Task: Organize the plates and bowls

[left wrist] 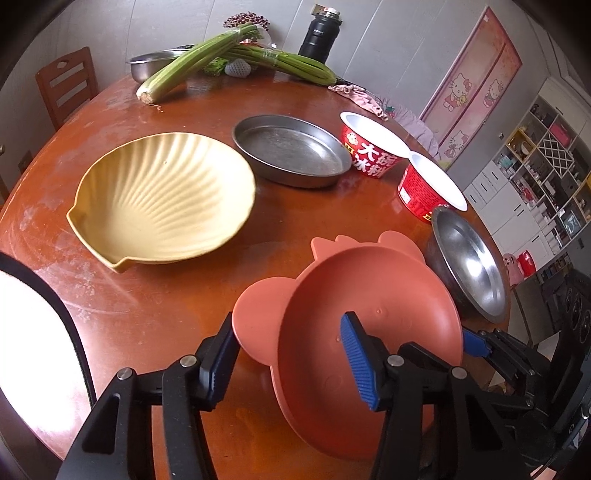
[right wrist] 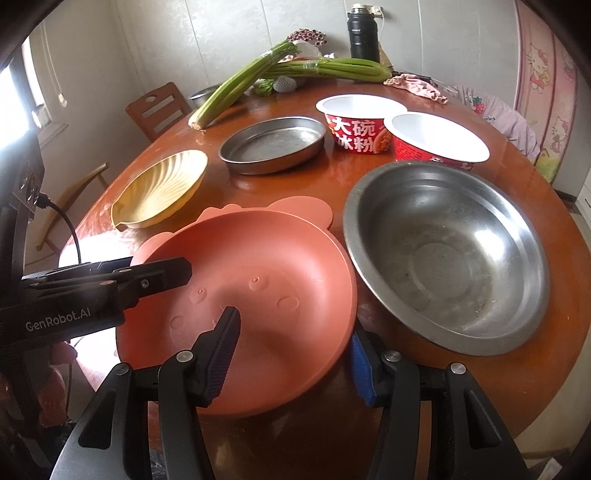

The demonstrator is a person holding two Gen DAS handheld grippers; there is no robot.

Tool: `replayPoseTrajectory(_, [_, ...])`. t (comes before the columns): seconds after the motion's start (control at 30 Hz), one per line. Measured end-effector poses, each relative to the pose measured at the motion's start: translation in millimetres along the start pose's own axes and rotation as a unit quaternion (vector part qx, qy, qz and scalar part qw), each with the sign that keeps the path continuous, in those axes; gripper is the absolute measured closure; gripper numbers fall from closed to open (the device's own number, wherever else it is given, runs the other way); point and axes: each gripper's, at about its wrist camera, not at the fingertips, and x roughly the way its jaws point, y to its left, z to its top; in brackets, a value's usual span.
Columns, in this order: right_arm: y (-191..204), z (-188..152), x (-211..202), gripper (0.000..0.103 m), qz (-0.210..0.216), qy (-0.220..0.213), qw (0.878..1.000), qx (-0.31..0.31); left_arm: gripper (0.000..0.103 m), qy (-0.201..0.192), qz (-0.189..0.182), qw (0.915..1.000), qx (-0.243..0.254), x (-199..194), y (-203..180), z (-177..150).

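Left wrist view: round brown table [left wrist: 155, 325] carries everything. Largest dish is the pink plate [left wrist: 369, 332] with ear-shaped tabs, at the near edge, tilted — its near side raised off the wood. Left gripper [left wrist: 291, 362] straddles the plate's left rim, one blue pad inside the dish and the other outside by the ear tab; jaws look clamped on the rim, though contact of the outer pad is hard to confirm. Right gripper [right wrist: 295, 354] grasps the plate's right rim, left finger inside the dish, right finger under the outer edge, pads pressed to the wall. Steel bowl [right wrist: 447, 254] sits just right of the plate, rims touching or nearly so. Yellow shell plate [left wrist: 162, 199] lies left of centre, apart from the pink one. Steel pan [left wrist: 291, 149] sits behind it, toward the middle. Two red noodle cups [right wrist: 362, 122] stand side by side beyond the steel bowl — rims touching. Celery bunches [left wrist: 192, 62] lie across the far side, one resting on a small steel basin [left wrist: 147, 62]. Black flask [left wrist: 317, 35] stands upright at the back, pink cloth [left wrist: 354, 94] to its right.
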Motion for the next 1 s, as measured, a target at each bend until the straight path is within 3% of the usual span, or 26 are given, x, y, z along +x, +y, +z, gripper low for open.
replayPoseTrajectory(0.53, [54.4, 40.9, 6.6, 0.046, 0.028, -0.012, 0.999, -0.037, 0.048, -0.042, 0.027, 0.998, -0.039, -39.8, 50.4, 31.8])
replayPoseTrajectory(1.0, [108.7, 94.3, 36.2, 0.046, 0.043, -0.021, 0.997, -0.056, 0.048, -0.055, 0.068, 0.9944, -0.059, -49.1, 104.9, 91.8])
